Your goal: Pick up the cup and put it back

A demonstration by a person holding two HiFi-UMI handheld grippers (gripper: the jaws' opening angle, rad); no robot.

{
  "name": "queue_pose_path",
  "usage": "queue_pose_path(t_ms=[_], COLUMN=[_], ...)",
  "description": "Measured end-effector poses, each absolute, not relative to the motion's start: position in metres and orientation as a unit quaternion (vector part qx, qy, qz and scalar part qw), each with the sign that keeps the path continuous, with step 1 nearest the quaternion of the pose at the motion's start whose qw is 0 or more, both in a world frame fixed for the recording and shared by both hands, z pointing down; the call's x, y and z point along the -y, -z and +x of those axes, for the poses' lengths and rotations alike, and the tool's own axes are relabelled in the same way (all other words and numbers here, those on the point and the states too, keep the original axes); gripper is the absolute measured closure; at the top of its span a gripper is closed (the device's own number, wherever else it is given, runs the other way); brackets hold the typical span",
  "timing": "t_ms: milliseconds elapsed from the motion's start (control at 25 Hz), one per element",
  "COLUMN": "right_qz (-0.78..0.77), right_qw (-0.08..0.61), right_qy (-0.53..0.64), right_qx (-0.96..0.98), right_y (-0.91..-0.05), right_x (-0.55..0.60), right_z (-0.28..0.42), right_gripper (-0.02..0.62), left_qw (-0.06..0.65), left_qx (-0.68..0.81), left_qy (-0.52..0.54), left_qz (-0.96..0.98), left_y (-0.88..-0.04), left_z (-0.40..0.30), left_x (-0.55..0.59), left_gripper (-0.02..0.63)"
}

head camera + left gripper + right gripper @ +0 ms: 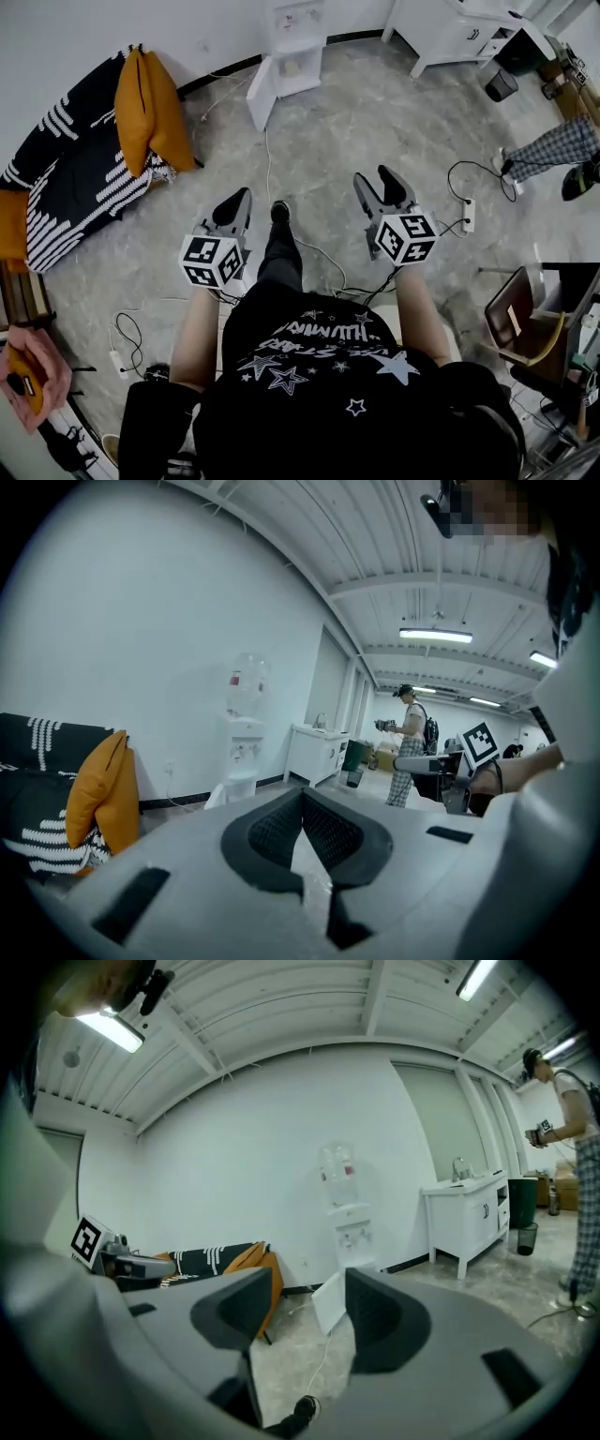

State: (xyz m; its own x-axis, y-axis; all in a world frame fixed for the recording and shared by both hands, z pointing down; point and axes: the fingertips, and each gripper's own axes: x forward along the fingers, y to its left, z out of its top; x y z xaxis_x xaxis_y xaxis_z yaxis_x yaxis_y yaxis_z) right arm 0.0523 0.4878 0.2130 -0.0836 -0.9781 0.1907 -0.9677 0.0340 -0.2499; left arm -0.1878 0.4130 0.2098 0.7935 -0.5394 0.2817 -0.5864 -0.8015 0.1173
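Left gripper (242,195): jaws shut tip to tip, nothing in them. Right gripper (373,176): jaws apart, empty, only floor (375,103) between them. Cup in no view, so axis can't be told.

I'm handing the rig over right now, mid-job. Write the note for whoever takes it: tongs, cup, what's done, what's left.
Left tongs: shut, nothing between them.
Right tongs: open, empty.
Both are held out in front of the person, pointing across the floor toward the far wall.
Cup: not in any view, so I cannot say where it is.
Ahead: a water dispenser against the wall, with a white cabinet to its right.
Done: nothing that shows; neither tongs holds anything.
Left: find the cup, pick it up, put it back.
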Motion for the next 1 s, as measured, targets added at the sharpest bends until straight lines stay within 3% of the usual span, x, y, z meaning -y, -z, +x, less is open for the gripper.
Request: queue_pose_path(t_ms=[560,1000], right_qz=[-0.687,-0.669], right_qw=[-0.030,-0.082], right_qy=[0.204,0.215], right_qx=[-0.696,-0.706], right_y=[-0.231,-0.255], right_x=[-0.203,-0.079], right_z=[0.121,0.143], right_gripper=[0.296,0.291], left_qw=[0.149,0.190], left_qx=[0.255,0.282], left_qy=[-0.135,-0.140], left_qz=[0.946,0.930], left_y=[-0.236,-0.263], left_z=[-0.100,-0.083], left_x=[-0.130,-0.015], left_gripper=[0.597,0.597])
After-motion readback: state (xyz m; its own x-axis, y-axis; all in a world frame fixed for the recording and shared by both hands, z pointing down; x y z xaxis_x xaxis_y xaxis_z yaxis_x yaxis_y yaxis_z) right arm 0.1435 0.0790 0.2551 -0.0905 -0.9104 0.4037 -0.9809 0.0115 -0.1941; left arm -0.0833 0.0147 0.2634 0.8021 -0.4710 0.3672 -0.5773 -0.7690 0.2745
